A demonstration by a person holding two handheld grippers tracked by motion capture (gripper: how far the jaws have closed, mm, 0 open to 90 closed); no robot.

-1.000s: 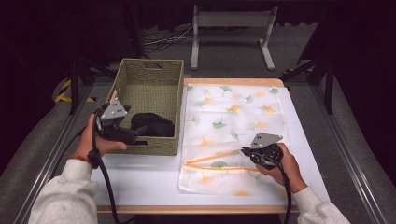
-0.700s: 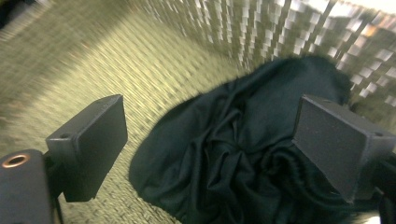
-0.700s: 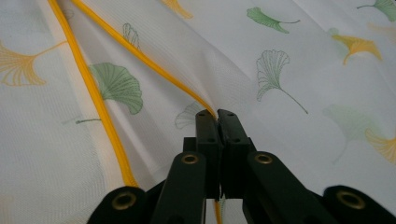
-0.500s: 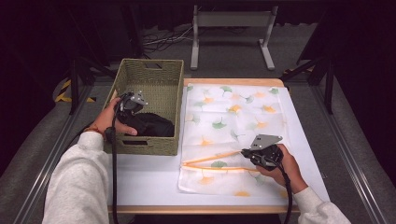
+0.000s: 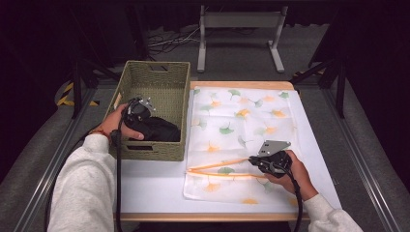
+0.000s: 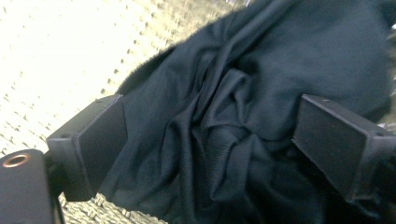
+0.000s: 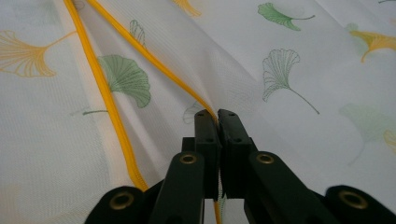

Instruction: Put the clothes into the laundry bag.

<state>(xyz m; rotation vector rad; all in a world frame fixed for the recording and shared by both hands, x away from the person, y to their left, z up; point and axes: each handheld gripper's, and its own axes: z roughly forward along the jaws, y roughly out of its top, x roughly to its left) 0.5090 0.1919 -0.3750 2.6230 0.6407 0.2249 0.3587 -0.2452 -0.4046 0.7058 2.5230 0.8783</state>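
A white mesh bag printed with ginkgo leaves lies flat on the table, its orange zipper parted near the front. My right gripper is shut on the upper zipper edge, jaws pressed together. A black garment lies crumpled in the woven basket. My left gripper reaches down into the basket, its jaws standing wide apart with folds of the black garment between them; the pads do not press on it.
The basket stands at the table's left, touching the bag's left side. The white table surface shows in front of the basket and to the right of the bag. A metal frame stands on the floor beyond the table.
My left hand has moved from the basket's left rim into the basket and down onto the black garment. The right gripper has stayed on the zipper.
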